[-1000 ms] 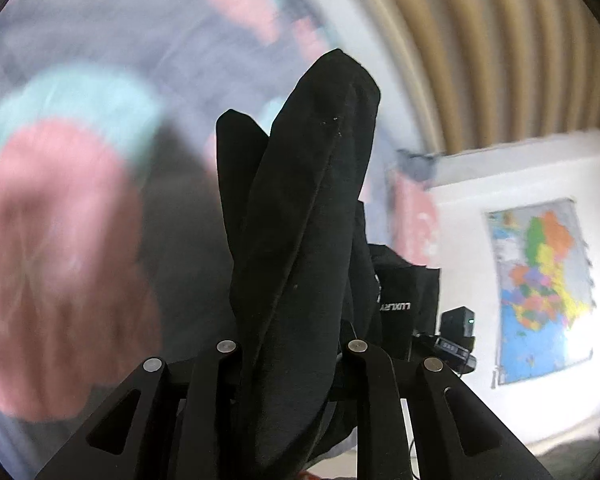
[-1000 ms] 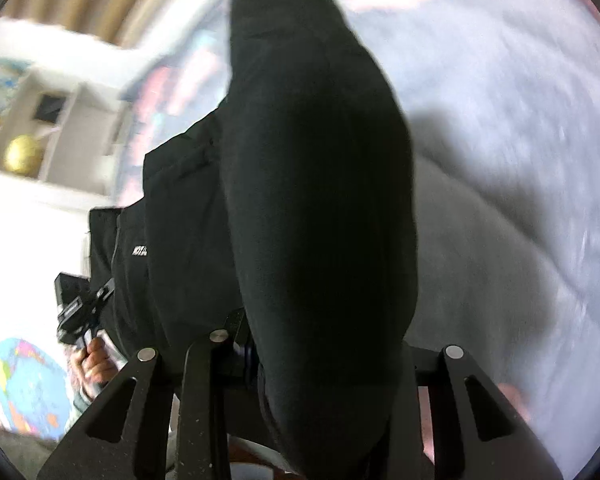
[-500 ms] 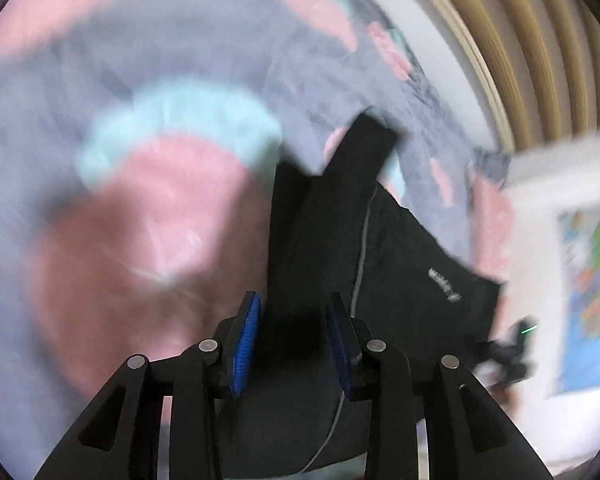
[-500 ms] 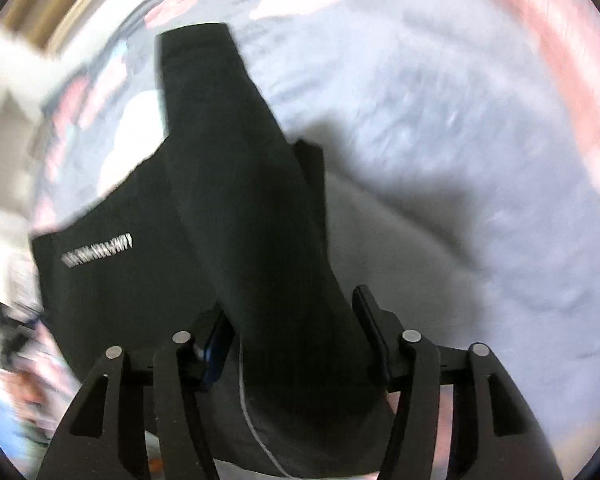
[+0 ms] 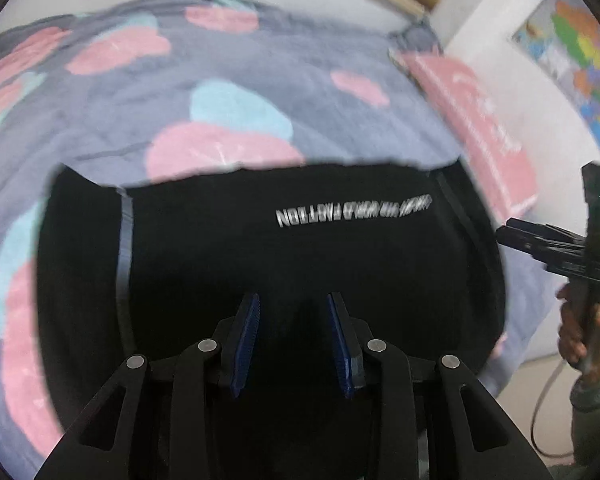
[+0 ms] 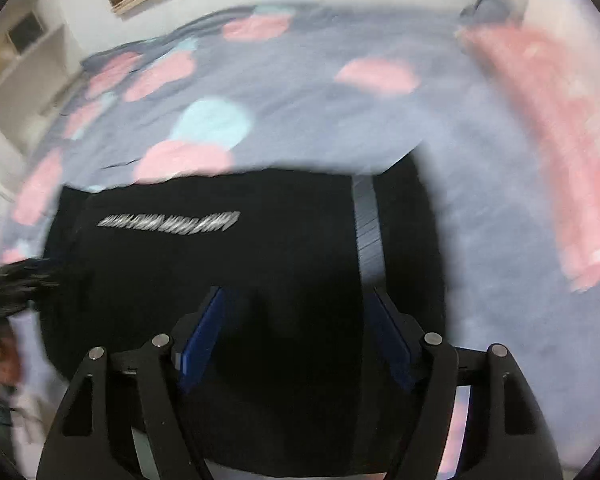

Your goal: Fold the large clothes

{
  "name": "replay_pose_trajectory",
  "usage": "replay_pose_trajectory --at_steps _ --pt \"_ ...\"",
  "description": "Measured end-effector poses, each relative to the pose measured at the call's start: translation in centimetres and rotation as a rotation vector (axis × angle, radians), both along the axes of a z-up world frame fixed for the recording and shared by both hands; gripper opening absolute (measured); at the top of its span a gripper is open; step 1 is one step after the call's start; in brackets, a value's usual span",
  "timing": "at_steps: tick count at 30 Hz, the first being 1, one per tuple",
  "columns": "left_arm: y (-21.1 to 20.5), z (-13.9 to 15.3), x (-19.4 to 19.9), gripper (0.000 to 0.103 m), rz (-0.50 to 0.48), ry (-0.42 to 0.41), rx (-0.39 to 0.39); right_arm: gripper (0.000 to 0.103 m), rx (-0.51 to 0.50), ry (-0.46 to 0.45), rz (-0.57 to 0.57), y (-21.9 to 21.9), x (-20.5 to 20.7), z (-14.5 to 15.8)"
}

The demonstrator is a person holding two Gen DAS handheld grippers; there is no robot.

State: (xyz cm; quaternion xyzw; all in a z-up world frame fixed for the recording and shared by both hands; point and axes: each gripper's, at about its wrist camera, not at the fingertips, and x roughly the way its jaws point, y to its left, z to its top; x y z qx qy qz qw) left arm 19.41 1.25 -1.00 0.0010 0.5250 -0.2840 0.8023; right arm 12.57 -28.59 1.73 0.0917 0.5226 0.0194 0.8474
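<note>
We hold the left tongs parted and empty over the near hem of a black garment spread flat on the bed's patterned blanket. It lies straight ahead of both tools, its long axis running side to side, white lettering toward the far edge. Our right tongs, spread wider, grip nothing either. Neither hand looks nearer; each covers its own half.

black garment | white printed line, upside down, motion-blurred | only "NOTTAT"-like letters legible, uncertain
</note>
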Motion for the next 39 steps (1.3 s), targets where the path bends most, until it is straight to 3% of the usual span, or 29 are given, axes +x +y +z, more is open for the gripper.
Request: replay_pose_trajectory --at_steps 1,3,6,9,17,26,28,29,35,39 --pt "-0.7 -0.9 0.1 0.035 -0.005 -0.008 0.025 0.075 0.013 0.012 0.015 1.0 0.2 -1.2" --pt "-1.7 -2.5 -0.1 0.035 -0.014 -0.057 0.083 0.075 -0.075 0.047 0.026 2.9 0.5 -4.4" --pt "-1.5 -3.9 0.0 0.035 0.044 -0.032 0.038 0.078 -0.156 0.008 0.027 4.3 0.5 -7.1" --pt "-1.1 -5.0 0.2 0.035 0.084 -0.049 -0.002 0.081 -0.172 -0.060 0.017 4.7 0.5 -8.0" --pt "-1.2 -3.4 -4.4 0.035 0.154 -0.260 0.026 0.081 -0.143 -0.197 -0.035 4.4 -4.0 -7.7" --pt "0.2 1.6 -12.4 0.039 0.210 -0.372 0.074 0.081 -0.111 -0.312 -0.046 6.2 -9.7 -2.0" --pt "0.5 3.1 -13.9 0.060 0.248 -0.424 0.097 0.082 -0.116 -0.350 -0.054 6.5 -11.1 -0.5" --pt "0.5 4.0 -14.7 0.063 0.271 -0.457 0.109 0.082 -0.114 -0.375 -0.056 6.7 -11.7 0.7" --pt "-0.3 8.7 -19.3 0.069 0.360 -0.657 0.214 0.089 -0.120 -0.472 -0.095 7.7 -13.9 5.0" --pt "-0.3 10.7 -22.0 0.073 0.391 -0.721 0.209 0.091 -0.118 -0.501 -0.112 8.6 -15.7 6.6"
